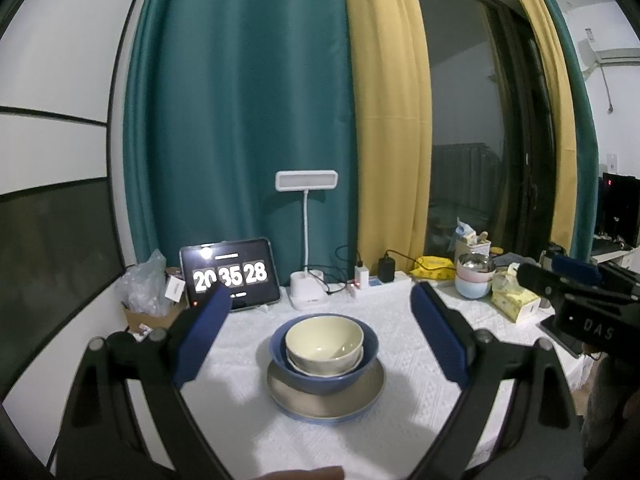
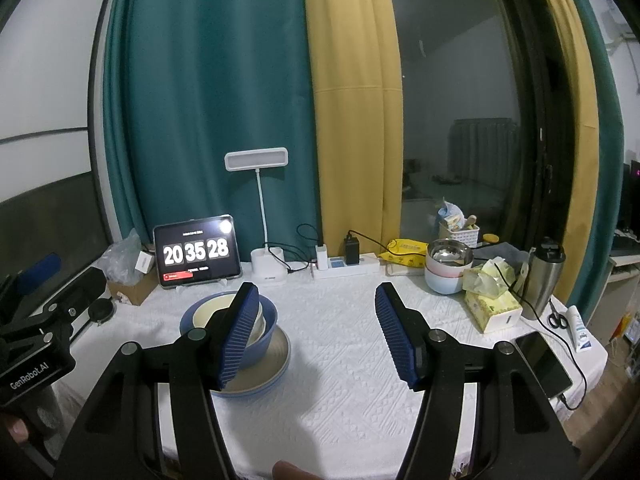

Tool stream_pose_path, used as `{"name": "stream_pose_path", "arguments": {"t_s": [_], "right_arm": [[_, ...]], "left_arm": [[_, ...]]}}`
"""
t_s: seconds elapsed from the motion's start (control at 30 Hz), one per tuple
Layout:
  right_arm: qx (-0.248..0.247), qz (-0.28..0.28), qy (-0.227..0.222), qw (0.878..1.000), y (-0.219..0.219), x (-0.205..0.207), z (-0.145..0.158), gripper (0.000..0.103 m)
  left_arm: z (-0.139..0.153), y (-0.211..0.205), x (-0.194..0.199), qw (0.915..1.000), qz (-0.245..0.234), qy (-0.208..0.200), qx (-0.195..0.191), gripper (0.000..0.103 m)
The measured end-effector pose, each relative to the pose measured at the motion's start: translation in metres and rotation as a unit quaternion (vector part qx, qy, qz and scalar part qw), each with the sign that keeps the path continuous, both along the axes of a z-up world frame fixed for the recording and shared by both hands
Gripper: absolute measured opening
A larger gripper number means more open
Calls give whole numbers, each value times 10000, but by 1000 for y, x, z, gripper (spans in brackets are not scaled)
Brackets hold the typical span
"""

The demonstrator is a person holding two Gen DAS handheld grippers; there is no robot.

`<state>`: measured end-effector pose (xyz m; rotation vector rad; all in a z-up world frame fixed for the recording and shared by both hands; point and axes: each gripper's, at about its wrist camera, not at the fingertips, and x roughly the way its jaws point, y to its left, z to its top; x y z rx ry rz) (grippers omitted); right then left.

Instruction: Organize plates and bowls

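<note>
**Nested dishes stacked at the table's centre, both grippers wide and empty**

A stack of dishes is seen on the white embossed tablecloth (image 1: 400, 432). At the bottom lies a round beige plate with a blue rim (image 1: 326, 398); on it stands a deep blue ceramic bowl (image 1: 324, 364), and inside that two cream bowls are nested, the upper cream bowl (image 1: 324, 340) sitting in a lower cream bowl (image 1: 328, 368) of which only the rim shows.

In the left wrist view the left gripper (image 1: 320, 300) is held with its blue-padded fingers (image 1: 438, 336) spread wide; the stack is framed between them, just below the tips, and is touched by neither pad. Nothing is gripped. The right gripper (image 2: 316, 300) is likewise spread wide over bare cloth, with nothing between its pads; in its own view the stack lies at about ten o'clock, partly hidden behind its left finger (image 2: 238, 332).

At twelve o'clock behind the stack, a white desk lamp with a bar-shaped head (image 1: 306, 236) is placed upright. At eleven o'clock a tablet showing a flip clock (image 1: 230, 274) is propped. At about one o'clock a white power strip with chargers (image 1: 376, 280) is laid along the table's far edge. At two o'clock a small stack of pastel bowls topped by a steel bowl (image 1: 476, 276) is found, with a yellow tissue box (image 1: 514, 302) just beside it. Teal and yellow curtains (image 1: 280, 100) hang behind.
</note>
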<state>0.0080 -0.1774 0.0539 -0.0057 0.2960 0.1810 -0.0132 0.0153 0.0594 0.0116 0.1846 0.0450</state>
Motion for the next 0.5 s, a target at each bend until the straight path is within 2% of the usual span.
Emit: {"name": "stream_pose_path", "arguments": {"t_s": [0.5], "right_arm": [[-4,13,10,10000,-1,1,0,64]], "left_arm": [[-1,-1,-1,10000,6,0,-1,92]]}}
